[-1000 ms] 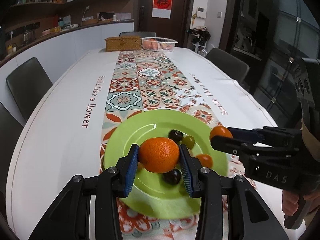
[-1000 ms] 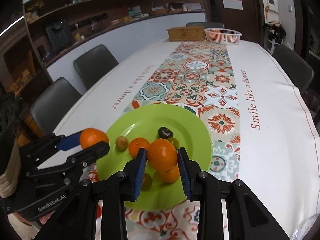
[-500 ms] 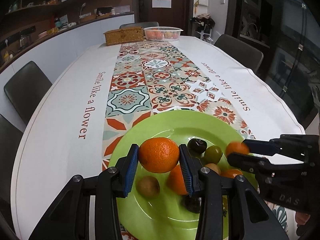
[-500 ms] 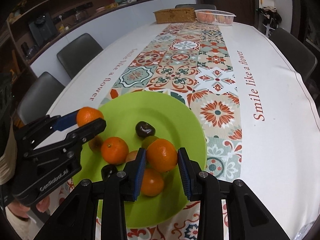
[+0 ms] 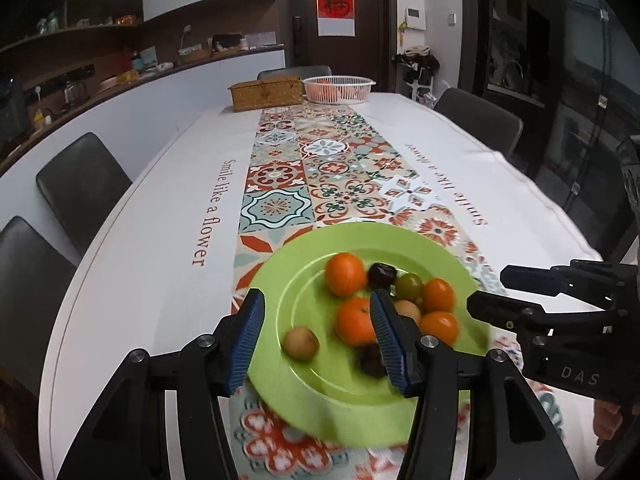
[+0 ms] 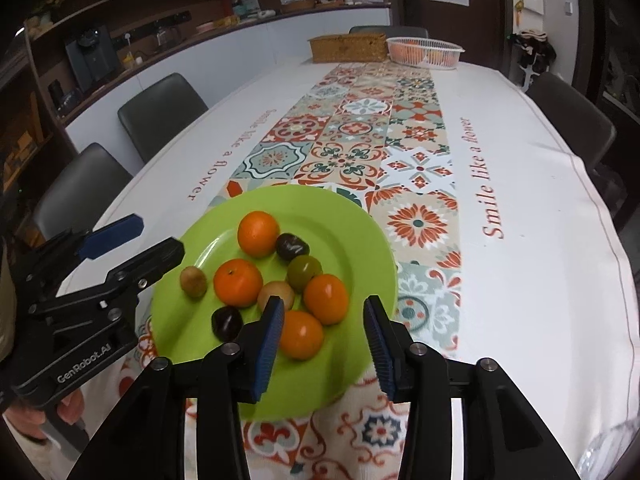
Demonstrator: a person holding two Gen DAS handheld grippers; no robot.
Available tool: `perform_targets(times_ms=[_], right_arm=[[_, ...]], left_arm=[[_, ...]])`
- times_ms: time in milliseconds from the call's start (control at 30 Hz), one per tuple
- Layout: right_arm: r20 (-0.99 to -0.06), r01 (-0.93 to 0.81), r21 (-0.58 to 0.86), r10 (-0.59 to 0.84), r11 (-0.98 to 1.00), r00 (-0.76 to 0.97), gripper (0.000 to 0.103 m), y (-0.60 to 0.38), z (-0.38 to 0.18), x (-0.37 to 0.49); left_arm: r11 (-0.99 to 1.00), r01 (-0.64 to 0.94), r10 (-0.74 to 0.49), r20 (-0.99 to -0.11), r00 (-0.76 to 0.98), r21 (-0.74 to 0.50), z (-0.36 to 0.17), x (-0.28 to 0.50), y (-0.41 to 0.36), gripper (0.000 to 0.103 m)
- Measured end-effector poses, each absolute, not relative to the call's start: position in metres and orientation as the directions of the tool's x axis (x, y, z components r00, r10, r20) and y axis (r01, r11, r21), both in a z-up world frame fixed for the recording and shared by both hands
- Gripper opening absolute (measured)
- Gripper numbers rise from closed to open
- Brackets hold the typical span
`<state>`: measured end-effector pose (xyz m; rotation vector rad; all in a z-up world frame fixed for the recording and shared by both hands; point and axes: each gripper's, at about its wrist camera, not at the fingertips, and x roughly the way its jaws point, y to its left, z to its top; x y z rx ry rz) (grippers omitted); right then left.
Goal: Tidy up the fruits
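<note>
Oranges (image 6: 258, 233), round and firm, light, slightly slippery on peel; best taken across widest middle. No long axis, no clear pointing. Lying with small dark and green fruits on green plate (image 6: 352, 216), near end of desk (image 6: 540, 208). Left hand-held gripper (image 5: 316, 338) and right hand-held gripper (image 6: 324, 340) both spread apart, holding nothing, above plate.
</note>
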<state>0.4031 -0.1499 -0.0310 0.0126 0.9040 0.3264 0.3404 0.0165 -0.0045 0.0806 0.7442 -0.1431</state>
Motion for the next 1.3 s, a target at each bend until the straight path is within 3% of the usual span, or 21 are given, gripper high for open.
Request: perform_targets(times_ms=[400,667,933,1300], right_arm=[[-0.681,-0.249,0.104,0.251,0.963,0.688,0.058,-0.17,0.014,0.323],[-0.631,-0.23,0.102,0.242,0.968,0.737,0.065,-0.185,0.037,0.266],[-0.598,-0.224,0.094,0.235,0.97,0.766,0.069,-0.196,0.047,0.212],[-0.576,-0.221,0.098,0.236,0.97,0.782,0.072,-0.205,0.049,0.162]], left_arm=[[0.989,0.136,-0.074,-0.629,0.774,0.051,0.033,0.259,0.006,0.063],[0.991,0.103,-0.038,-0.546,0.837,0.089,0.056,0.196,-0.002,0.078],[0.993,0.093,-0.045,-0.517,0.855,0.067,0.066,0.147,-0.008,0.09],[0.991,0.09,-0.033,-0.468,0.883,0.101,0.076,0.098,-0.016,0.095]])
